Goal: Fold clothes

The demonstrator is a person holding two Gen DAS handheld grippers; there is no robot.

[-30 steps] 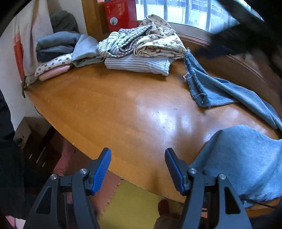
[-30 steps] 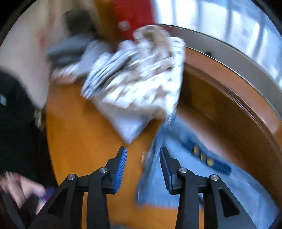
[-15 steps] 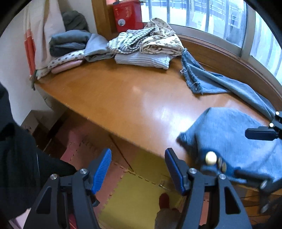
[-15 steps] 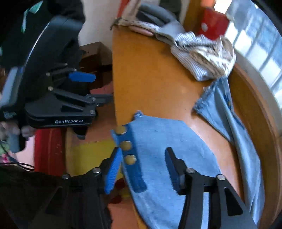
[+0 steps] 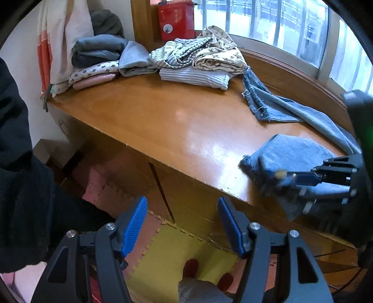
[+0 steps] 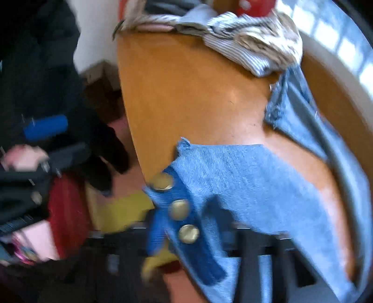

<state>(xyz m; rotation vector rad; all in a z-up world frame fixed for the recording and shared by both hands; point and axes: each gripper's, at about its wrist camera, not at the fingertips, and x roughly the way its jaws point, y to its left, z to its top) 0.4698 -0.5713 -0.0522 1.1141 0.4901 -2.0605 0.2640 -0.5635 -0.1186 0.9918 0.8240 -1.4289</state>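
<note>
My right hand-held gripper [image 5: 289, 178] clamps the denim garment's [image 5: 296, 151] buttoned edge at three o'clock for folding; my left hand-held gripper [image 5: 181, 223] gapes, ready.

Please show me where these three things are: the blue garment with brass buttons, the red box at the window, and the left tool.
blue garment [image 6: 244, 177]: right wrist view, on its flat knit panel.
red box [image 5: 176, 19]: left wrist view, on its front face.
left tool [image 5: 181, 227]: left wrist view, midway between its blue-padded fingertips.
</note>
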